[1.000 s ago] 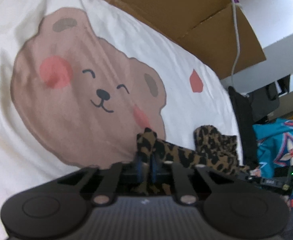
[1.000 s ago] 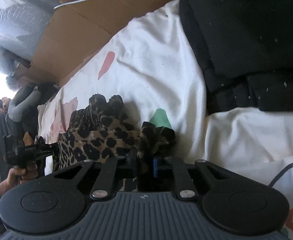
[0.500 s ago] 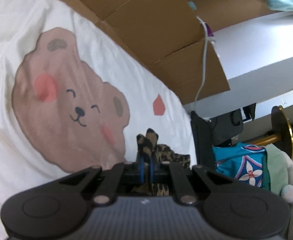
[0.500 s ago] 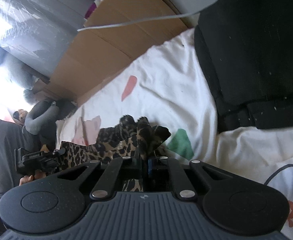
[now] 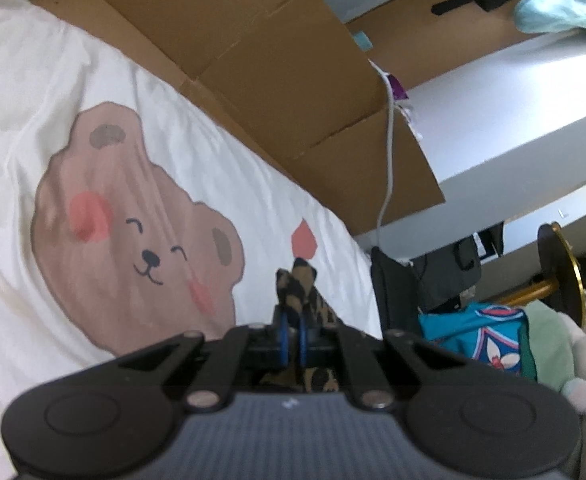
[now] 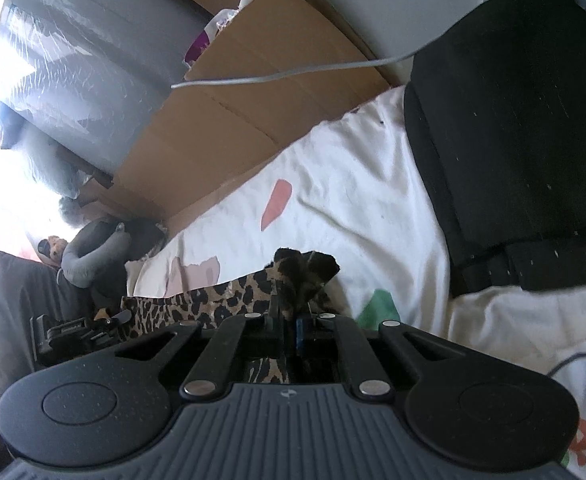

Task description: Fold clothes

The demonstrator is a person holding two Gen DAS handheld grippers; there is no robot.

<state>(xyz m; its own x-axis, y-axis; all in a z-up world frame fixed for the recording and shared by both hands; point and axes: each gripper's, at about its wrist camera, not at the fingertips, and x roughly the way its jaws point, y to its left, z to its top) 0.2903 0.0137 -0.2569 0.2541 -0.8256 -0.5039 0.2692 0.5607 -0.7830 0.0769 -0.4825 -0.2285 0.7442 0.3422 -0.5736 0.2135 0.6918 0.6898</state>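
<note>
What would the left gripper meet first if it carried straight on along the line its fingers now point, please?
Probably the white bear-print sheet just past the leopard-print garment that the left gripper is pinching, though depth is hard to judge here.

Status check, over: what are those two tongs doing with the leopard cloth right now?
Left tongs shut on leopard cloth. Right tongs shut on its other end. Cloth stretched between them, above the bear bedsheet. Black folded pile off to the side, nothing blocking.
</note>
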